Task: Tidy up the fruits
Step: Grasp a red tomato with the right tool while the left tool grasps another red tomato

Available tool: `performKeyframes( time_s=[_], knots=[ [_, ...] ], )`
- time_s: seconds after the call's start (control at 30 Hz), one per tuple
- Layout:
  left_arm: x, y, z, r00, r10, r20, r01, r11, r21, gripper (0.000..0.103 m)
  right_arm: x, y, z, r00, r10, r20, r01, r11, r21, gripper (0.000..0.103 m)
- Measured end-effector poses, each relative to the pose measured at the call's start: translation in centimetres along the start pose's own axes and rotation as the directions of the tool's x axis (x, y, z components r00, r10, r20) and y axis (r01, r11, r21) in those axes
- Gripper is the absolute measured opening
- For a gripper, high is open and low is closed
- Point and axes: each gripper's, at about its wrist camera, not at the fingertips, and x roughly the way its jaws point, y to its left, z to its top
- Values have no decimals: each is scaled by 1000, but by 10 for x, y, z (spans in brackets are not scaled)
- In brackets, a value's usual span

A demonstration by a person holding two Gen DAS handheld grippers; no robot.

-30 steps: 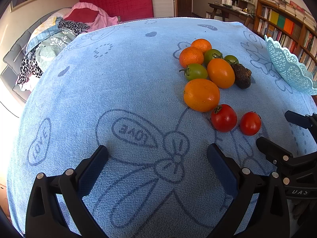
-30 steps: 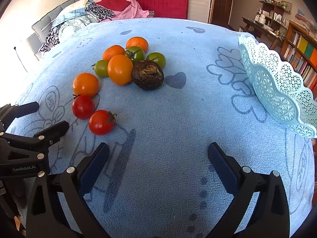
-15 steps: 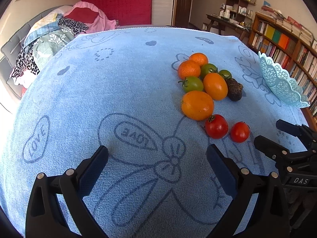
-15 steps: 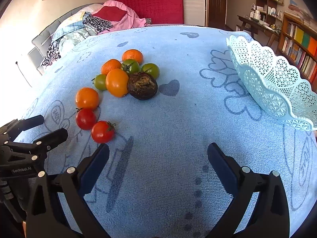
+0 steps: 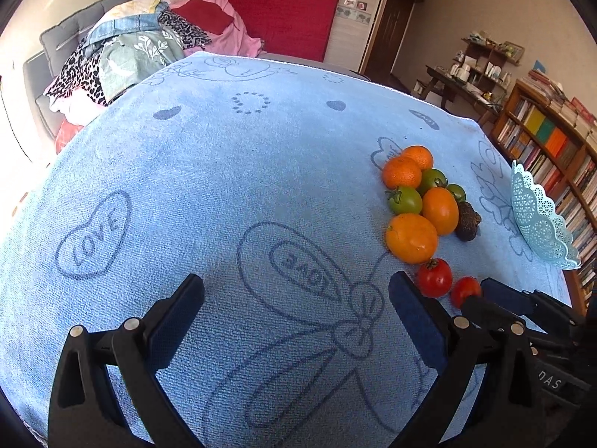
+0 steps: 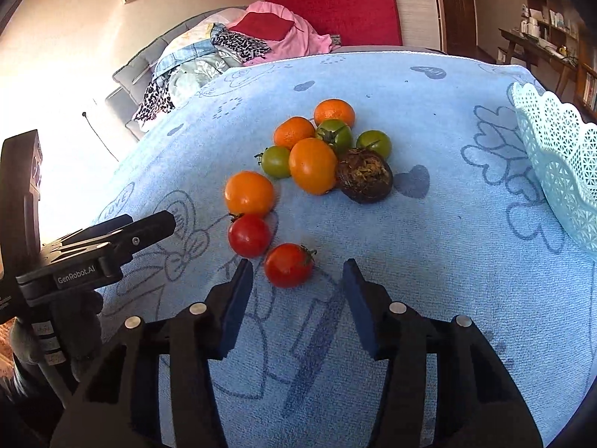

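A heap of fruit lies on the blue towel (image 6: 429,261): several oranges (image 6: 312,166), three green tomatoes (image 6: 275,161), a dark brown fruit (image 6: 365,175) and two red tomatoes. My right gripper (image 6: 296,280) is open, low over the towel, with the nearer red tomato (image 6: 288,265) just ahead between its fingertips, not held. The second red tomato (image 6: 249,235) lies to its left. My left gripper (image 5: 296,293) is open and empty over bare towel, left of the fruit (image 5: 410,238). The light blue lace basket (image 6: 559,164) stands at the right.
The towel covers a table whose edges fall away on all sides. A sofa with piled clothes (image 5: 141,48) is behind on the left. Bookshelves (image 5: 552,149) and a desk stand at the right. The right gripper shows at the lower right of the left wrist view (image 5: 522,310).
My right gripper has moved forward and left to the nearer red tomato and narrowed its jaws. My left gripper has drifted left and back a little, staying open.
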Motion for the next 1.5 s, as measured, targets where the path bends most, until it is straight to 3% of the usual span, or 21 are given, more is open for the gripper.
performKeyframes(
  time_s=[0.17,0.3,0.63,0.8,1.3,1.5],
  knots=[
    [1,-4,-1,1000,2,-3,-2,1000,15,98,10,5,0,1000,-14,-14,13,1000,-23,41],
    [2,-5,-2,1000,1,-4,-1,1000,18,98,11,9,-2,1000,-17,-13,17,999,-37,29],
    [5,-21,0,996,79,-30,-77,994,83,98,-7,0,-2,999,-29,30,29,1000,-5,28],
    [0,-40,-1,998,60,-27,-57,993,101,98,-21,-10,3,996,-58,61,57,998,23,28],
    [31,-93,4,995,22,-98,-7,989,151,74,-61,-44,17,983,-110,145,93,989,115,29],
    [41,-100,5,993,16,-114,3,987,163,58,-63,-48,17,982,-120,148,102,987,127,29]
  ],
)
